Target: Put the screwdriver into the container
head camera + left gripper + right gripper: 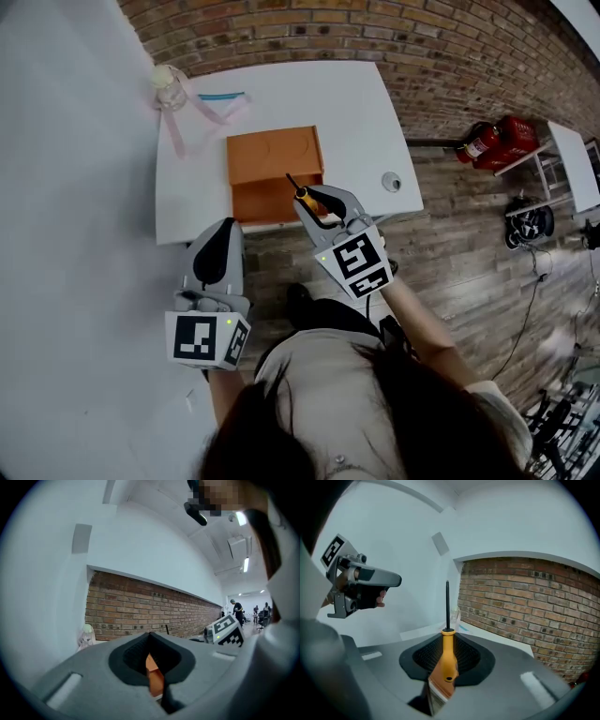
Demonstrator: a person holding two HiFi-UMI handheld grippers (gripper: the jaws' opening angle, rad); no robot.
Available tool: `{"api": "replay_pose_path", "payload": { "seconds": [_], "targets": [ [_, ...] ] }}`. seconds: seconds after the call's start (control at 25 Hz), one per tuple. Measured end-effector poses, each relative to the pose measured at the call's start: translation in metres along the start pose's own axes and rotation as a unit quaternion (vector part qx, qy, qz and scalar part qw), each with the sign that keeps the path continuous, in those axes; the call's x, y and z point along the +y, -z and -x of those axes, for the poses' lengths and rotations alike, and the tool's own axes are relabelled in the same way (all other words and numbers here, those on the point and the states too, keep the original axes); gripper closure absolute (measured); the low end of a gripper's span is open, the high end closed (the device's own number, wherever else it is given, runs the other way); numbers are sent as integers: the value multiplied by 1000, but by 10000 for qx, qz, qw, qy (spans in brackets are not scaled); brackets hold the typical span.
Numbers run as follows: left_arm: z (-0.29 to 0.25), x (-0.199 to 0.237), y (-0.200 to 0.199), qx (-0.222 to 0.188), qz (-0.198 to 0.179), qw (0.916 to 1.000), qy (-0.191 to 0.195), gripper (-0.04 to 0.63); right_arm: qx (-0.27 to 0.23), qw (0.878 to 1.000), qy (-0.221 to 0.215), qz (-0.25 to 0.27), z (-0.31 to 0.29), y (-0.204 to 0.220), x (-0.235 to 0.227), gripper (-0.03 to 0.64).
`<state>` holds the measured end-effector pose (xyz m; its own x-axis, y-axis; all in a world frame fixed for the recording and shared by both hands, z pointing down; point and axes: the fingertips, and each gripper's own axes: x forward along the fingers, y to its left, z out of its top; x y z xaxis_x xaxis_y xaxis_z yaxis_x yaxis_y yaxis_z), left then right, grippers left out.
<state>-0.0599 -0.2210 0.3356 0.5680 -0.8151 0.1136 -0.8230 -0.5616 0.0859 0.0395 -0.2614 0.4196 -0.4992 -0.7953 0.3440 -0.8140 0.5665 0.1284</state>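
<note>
An orange container [267, 155] sits in the middle of the white table [356, 112]. My right gripper [312, 202] hovers over the container's near edge, shut on a screwdriver [306, 195] with an orange handle and a black shaft. In the right gripper view the screwdriver [447, 656] stands between the jaws with its shaft pointing away from me. My left gripper [223, 230] hangs off the table's near left edge, shut and holding nothing. Through its jaws a strip of the orange container [154, 677] shows.
A small bottle with a pink ribbon [171, 89] and a thin blue item [220, 96] lie at the table's far left. A small round object [391, 182] rests near the right edge. Red fire extinguishers [497, 141] stand on the wooden floor to the right.
</note>
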Motion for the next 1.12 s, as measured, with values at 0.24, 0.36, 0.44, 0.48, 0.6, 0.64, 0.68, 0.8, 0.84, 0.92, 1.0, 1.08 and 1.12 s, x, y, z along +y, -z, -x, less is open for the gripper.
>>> {"api": "replay_pose_path", "payload": {
  "seconds": [0.24, 0.36, 0.44, 0.48, 0.6, 0.64, 0.68, 0.8, 0.84, 0.92, 1.0, 1.08, 1.12],
  "targets": [
    [-8, 10, 3, 45, 91, 9999, -80, 595, 323, 9991, -208, 180, -27, 21, -4, 541],
    [-11, 13, 2, 54, 100, 9999, -122, 595, 526, 9974, -343, 360, -41, 33, -6, 541],
    [-12, 17, 2, 72, 74, 9998, -150, 595, 650, 9959, -422, 464, -50, 41, -7, 541],
    [-13, 18, 2, 85, 61, 9998, -167, 595, 706, 9951, -463, 512, -55, 44, -7, 541],
    [-13, 24, 4, 117, 83, 9996, -232, 595, 878, 9923, -576, 655, -67, 54, -7, 541],
    [-14, 27, 5, 129, 96, 9995, -257, 595, 943, 9912, -605, 707, -71, 57, -8, 541],
    [-15, 29, 5, 143, 106, 9994, -284, 595, 1013, 9900, -631, 757, -74, 60, -9, 541],
    [-15, 34, 7, 179, 151, 9990, -370, 595, 1190, 9865, -733, 857, -84, 73, -9, 541],
    [-15, 36, 8, 187, 171, 9989, -396, 595, 1238, 9854, -771, 875, -87, 77, -8, 541],
    [-15, 39, 9, 199, 198, 9987, -433, 595, 1343, 9832, -835, 910, -92, 85, -7, 541],
    [-16, 41, 9, 217, 211, 9985, -450, 595, 1452, 9808, -887, 956, -97, 92, -6, 541],
    [-18, 42, 10, 242, 220, 9984, -452, 595, 1568, 9779, -941, 1011, -102, 99, -5, 541],
    [-18, 43, 11, 254, 228, 9984, -448, 595, 1628, 9763, -974, 1037, -105, 103, -5, 540]
  ]
}}
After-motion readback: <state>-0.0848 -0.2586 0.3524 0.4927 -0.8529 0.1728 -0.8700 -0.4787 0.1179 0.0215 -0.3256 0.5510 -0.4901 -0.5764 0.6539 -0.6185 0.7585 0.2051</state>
